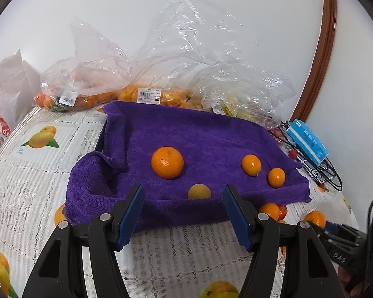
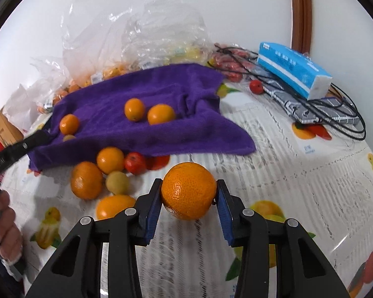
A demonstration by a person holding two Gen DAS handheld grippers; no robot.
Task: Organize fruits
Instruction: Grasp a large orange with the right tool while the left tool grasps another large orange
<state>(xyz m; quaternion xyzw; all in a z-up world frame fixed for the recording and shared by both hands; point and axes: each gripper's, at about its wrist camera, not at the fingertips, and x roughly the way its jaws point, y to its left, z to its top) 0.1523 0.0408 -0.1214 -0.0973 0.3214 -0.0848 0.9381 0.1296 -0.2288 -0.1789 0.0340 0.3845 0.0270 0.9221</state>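
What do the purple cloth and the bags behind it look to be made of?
Purple cloth: looks like terry or microfibre towel, matte, with a fuzzy looped nap and soft folds. Bags: thin clear plastic film, glossy, crinkled with bright glints, fruit showing through, printed price labels stuck on.

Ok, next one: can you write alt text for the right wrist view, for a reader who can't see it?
The right gripper holds a large round orange between its blue-padded jaws, above a fruit-printed tablecloth. To the left, loose oranges and small red fruits lie beside a rumpled purple towel carrying more oranges; clear plastic bags of fruit sit behind.
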